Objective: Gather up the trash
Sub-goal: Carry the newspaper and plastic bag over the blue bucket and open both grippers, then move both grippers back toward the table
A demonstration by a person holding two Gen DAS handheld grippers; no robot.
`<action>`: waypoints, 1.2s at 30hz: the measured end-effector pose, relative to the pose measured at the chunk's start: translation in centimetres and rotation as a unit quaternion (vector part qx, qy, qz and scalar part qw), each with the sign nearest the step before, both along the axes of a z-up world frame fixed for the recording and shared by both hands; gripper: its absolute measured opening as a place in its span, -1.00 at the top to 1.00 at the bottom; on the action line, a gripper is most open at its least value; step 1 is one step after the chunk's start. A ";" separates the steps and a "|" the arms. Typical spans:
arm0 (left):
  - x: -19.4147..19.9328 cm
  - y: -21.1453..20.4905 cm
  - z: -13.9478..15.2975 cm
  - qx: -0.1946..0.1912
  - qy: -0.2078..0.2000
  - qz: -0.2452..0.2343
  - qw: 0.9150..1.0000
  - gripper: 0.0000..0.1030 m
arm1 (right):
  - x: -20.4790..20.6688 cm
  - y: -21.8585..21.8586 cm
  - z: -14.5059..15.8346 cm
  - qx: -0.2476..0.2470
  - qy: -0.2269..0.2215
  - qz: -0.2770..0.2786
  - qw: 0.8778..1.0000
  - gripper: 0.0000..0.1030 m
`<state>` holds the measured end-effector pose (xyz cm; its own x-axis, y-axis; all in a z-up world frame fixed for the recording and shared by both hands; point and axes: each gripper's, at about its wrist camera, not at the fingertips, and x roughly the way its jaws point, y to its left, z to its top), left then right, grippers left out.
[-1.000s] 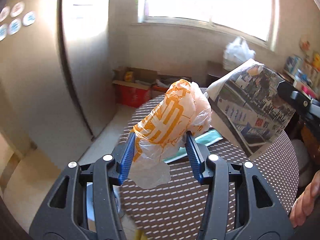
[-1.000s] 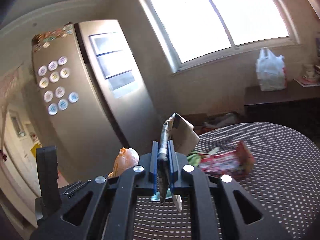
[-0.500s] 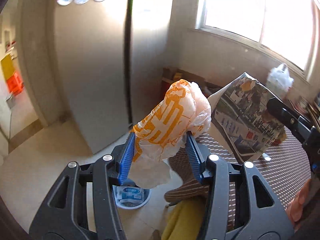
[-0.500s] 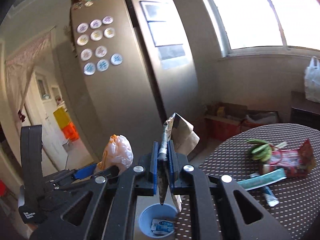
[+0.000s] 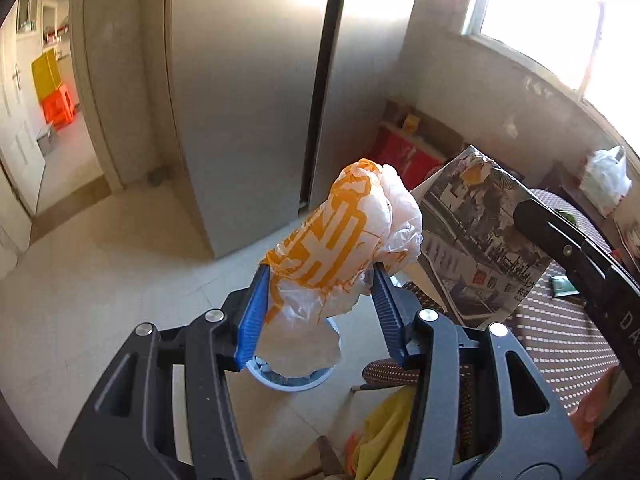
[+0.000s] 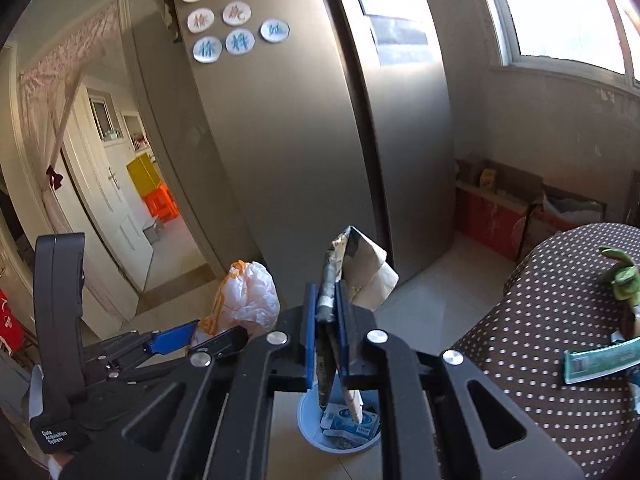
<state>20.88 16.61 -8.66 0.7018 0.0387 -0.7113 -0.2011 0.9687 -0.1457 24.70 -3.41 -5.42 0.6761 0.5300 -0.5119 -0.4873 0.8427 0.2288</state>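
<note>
My left gripper [image 5: 320, 270] is shut on a crumpled orange-and-white plastic bag [image 5: 340, 236], which bulges up past the blue pads. My right gripper [image 6: 328, 292] is shut on a folded printed newspaper [image 6: 360, 264] that stands upright between its pads. Both hang side by side over the floor, off the table's edge. Below them stands a light blue bin [image 6: 308, 412] with a blue-and-white carton inside. The left wrist view shows the bin [image 5: 296, 384] just under the bag and the newspaper [image 5: 480, 240] to the right. From the right wrist, the bag [image 6: 248, 296] shows at left.
A grey fridge [image 6: 300, 140] rises behind the bin. The round dotted table [image 6: 540, 320] at right carries a green wrapper [image 6: 600, 362] and green scraps [image 6: 622, 276]. A yellow cloth [image 5: 384, 432] hangs by the table. Red boxes [image 6: 488, 216] line the wall under the window.
Both grippers have swung left, away from the table and out over the floor, and sunk a little. The bin has come into view beneath them. Both grips are unchanged.
</note>
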 end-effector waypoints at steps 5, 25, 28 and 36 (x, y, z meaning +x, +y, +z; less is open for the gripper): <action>3.0 1.0 -2.8 0.016 0.014 -0.002 1.000 -0.44 | 2.0 1.6 -2.3 -0.021 0.030 -0.004 0.999 0.81; 2.8 6.6 -7.7 0.003 0.077 0.059 0.995 -0.47 | 5.7 8.6 -7.9 -0.070 0.115 0.019 0.991 -0.23; 2.2 6.6 -7.5 0.006 0.076 0.063 0.995 -0.47 | 5.3 8.6 -7.7 -0.070 0.101 0.010 0.992 -0.34; 1.1 5.9 -6.4 0.009 0.065 0.055 0.996 -0.47 | 3.8 7.1 -7.2 -0.059 0.116 0.012 0.991 -0.58</action>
<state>21.97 22.48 -15.06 0.5951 0.1242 -0.7940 -0.3226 0.9418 -0.0946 28.53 3.67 -12.62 0.5205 0.4724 -0.7112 -0.4539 0.8586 0.2381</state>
